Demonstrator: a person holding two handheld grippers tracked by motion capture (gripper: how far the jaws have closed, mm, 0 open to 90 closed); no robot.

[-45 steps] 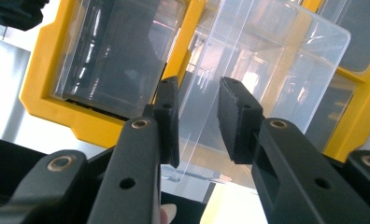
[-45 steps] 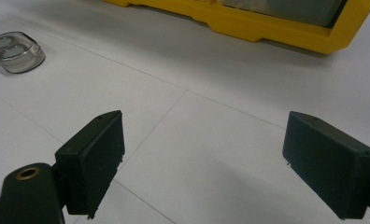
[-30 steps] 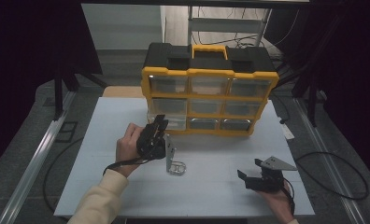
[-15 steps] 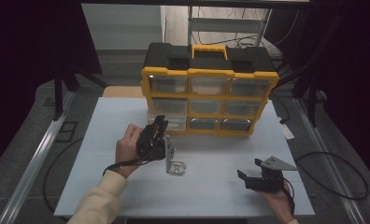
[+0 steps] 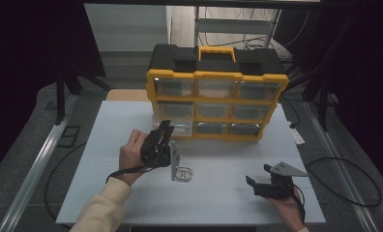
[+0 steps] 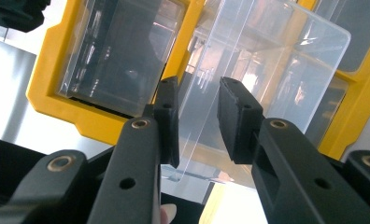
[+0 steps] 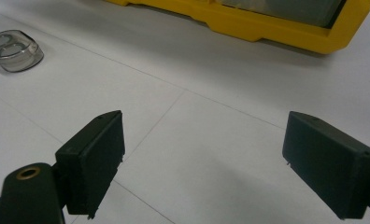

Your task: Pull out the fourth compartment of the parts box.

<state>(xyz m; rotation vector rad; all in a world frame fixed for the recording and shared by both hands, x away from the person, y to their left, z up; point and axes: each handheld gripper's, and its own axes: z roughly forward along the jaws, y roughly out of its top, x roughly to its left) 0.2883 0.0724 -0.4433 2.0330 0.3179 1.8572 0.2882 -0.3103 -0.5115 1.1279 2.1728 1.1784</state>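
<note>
Clear plastic drawer [image 6: 248, 93] sits part-way out of the yellow organizer [image 5: 213, 104], its front wall pinched between the left gripper [image 6: 197, 121] fingers. Pull unfinished. Right gripper [image 7: 206, 163] rests on the tabletop [image 5: 218, 193], fingers wide, empty.

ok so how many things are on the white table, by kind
yellow and black plastic drawer organiser: 1
small clear plastic container: 1
black hand-held grippers: 2, left and right
total: 4
</note>
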